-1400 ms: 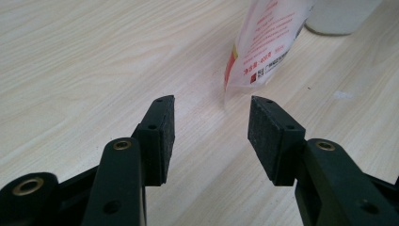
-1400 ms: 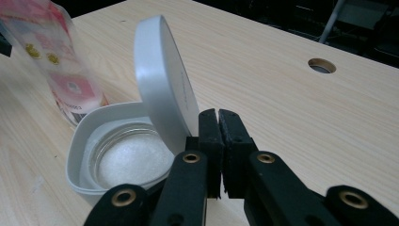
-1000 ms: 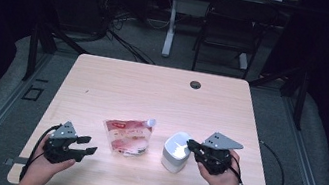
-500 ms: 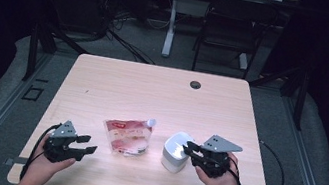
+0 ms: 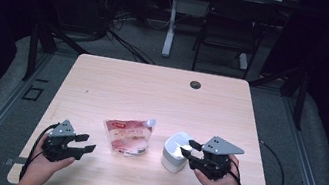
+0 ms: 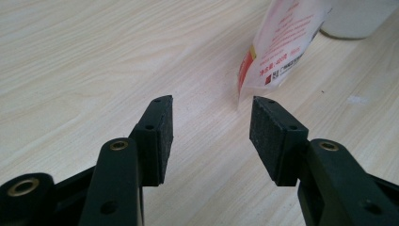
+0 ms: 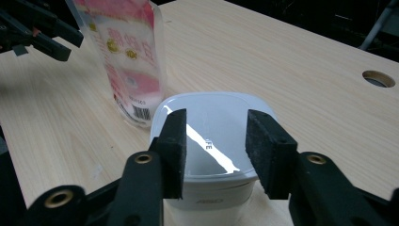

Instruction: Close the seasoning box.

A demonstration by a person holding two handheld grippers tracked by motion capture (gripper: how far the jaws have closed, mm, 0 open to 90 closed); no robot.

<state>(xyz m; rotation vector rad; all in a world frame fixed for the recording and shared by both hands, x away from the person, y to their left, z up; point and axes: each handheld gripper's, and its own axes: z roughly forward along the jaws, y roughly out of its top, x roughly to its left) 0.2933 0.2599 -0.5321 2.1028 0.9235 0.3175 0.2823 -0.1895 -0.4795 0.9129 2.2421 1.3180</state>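
White tub (image 5: 175, 157): lidded, beside the spouted pouch (image 5: 127, 136). Right tool (image 5: 189, 154), jaws parted and empty, is now brought over it; grasp judged imminent. Left tool (image 5: 84, 143) is held open, empty.

Count: 1 pouch (image 5: 127, 137), 1 white tub (image 5: 175, 151), 2 hand-held grippers — left (image 5: 84, 142), right (image 5: 188, 152) — on 1 surface (image 5: 152, 95).

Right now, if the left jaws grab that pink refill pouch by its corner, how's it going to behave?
The pouch lies flat and looks like thin printed film, so it will probably sag and fold rather than stay stiff. Its bulged, glossy middle suggests liquid inside, so the weight may shift and swing. The film seems slick; the open left gripper may slip unless it bites the flat seam.
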